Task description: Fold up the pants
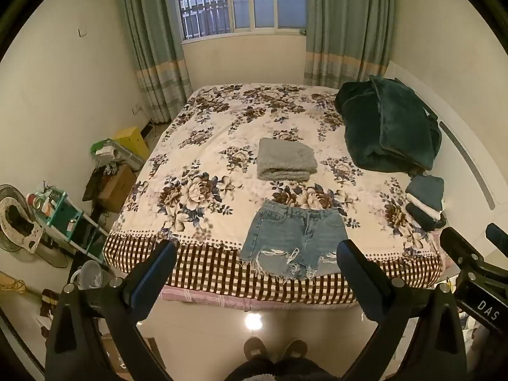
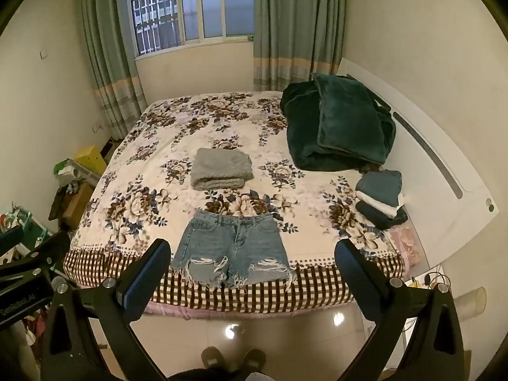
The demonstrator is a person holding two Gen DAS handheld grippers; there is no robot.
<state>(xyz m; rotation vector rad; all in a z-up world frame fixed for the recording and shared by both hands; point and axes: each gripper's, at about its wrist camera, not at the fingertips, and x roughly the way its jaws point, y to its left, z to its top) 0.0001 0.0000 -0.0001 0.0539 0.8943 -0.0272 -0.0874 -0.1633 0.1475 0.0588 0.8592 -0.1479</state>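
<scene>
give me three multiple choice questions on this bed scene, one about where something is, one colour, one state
1. Where do the denim shorts lie on the bed?
A. at the near edge, hems toward the camera
B. on top of the dark green blanket
C. by the window end

2. What colour is the folded towel beyond the shorts?
A. red
B. grey
C. yellow

3. How are the shorts now?
A. folded in half
B. spread flat, unfolded
C. held up by a gripper

Answers:
1 A: the frayed hems reach the checked border at the bed's near edge.
2 B: the towel reads pale grey in both wrist views.
3 B: the waistband and both legs lie open, and the left gripper and right gripper are both open with nothing between the fingers.
</scene>
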